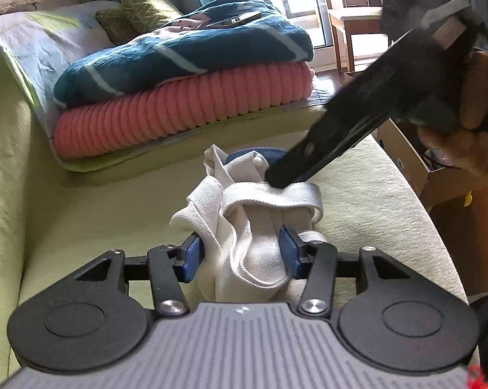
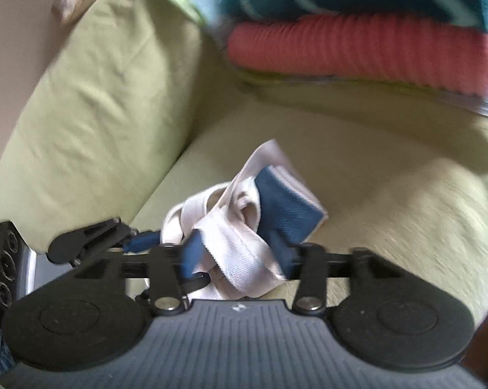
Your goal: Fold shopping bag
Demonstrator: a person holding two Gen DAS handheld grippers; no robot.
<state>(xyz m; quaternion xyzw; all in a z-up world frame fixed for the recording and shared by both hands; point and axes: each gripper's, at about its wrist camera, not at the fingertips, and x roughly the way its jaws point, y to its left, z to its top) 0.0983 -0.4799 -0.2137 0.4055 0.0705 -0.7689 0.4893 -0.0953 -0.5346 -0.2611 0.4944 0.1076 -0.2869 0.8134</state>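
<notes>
The shopping bag [image 1: 260, 227] is a bunched white canvas bundle with a blue panel, lying on a pale green sofa seat [image 1: 98, 214]. My left gripper [image 1: 242, 253] is shut on the near end of the bundle, which fills the gap between its blue pads. The right gripper [image 1: 282, 175] comes down from the upper right, held by a hand [image 1: 464, 136], with its tip buried in the far end of the bag. In the blurred right wrist view, my right gripper [image 2: 236, 253] is shut on the bag's white straps [image 2: 231, 246]. Beyond them lies the blue folded part [image 2: 286, 207], and the left gripper [image 2: 91, 240] shows at the left.
A folded teal striped blanket [image 1: 185, 52] sits on a pink ribbed one [image 1: 179, 110] at the back of the sofa, with a phone [image 1: 237, 19] on top. The green back cushion [image 2: 98, 81] rises on the left. An open cardboard box [image 1: 415, 168] stands off the seat's right edge.
</notes>
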